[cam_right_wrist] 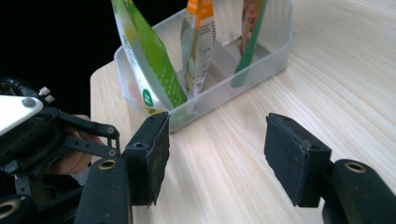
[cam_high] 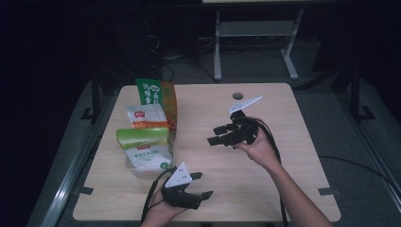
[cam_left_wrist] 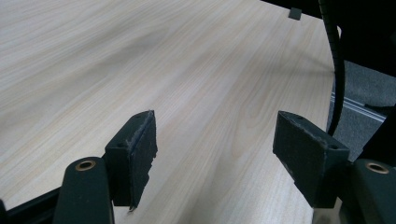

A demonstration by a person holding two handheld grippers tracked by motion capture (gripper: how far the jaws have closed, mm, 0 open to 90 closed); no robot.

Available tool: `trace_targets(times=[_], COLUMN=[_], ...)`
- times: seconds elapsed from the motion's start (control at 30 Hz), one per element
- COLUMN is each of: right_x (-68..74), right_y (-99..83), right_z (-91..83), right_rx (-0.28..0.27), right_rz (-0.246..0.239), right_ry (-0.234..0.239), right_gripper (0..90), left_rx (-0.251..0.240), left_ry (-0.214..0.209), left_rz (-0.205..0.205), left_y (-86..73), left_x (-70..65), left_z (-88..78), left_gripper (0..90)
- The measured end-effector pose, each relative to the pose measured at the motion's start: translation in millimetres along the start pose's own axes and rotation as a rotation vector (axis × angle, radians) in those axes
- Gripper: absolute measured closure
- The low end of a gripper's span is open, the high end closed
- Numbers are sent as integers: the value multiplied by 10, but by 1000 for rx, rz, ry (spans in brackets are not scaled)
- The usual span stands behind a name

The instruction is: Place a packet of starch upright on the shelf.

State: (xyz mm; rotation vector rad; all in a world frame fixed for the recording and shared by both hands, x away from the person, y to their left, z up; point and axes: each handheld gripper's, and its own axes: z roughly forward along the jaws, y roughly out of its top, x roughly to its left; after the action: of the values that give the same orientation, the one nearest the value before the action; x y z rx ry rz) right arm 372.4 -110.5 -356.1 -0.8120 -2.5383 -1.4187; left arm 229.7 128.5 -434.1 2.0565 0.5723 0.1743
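Note:
A clear plastic bin [cam_high: 137,169] stands at the table's left side with three snack pouches upright in it. They are a light green and white pouch [cam_high: 144,146] in front, a white and orange one [cam_high: 145,117] in the middle and a dark green one [cam_high: 153,93] behind. My right gripper [cam_high: 212,135] hovers mid-table and points left at the bin. In the right gripper view its jaws [cam_right_wrist: 217,149] stand open on bare wood, a little short of the bin [cam_right_wrist: 261,65]. My left gripper [cam_high: 205,184] rests near the front edge, open [cam_left_wrist: 215,154] with nothing between its pads.
The wooden table [cam_high: 265,179] has a round hole [cam_high: 238,96] near its far edge. Cables trail from both grippers toward the front. A white desk frame [cam_high: 217,52] stands on the dark floor beyond the table.

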Motion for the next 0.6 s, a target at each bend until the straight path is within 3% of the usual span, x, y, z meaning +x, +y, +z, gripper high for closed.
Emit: trace_targets(times=[0.6], right_x=[-136], right_y=[-273], right_z=[-269], right_rx=[-16], right_rz=[65], right_ry=[-34], right_gripper=[368], left_rx=[-1], left_ry=[5], left_rz=[-9], left_y=[-1], left_x=[7], left_z=[1], left_gripper=[297])
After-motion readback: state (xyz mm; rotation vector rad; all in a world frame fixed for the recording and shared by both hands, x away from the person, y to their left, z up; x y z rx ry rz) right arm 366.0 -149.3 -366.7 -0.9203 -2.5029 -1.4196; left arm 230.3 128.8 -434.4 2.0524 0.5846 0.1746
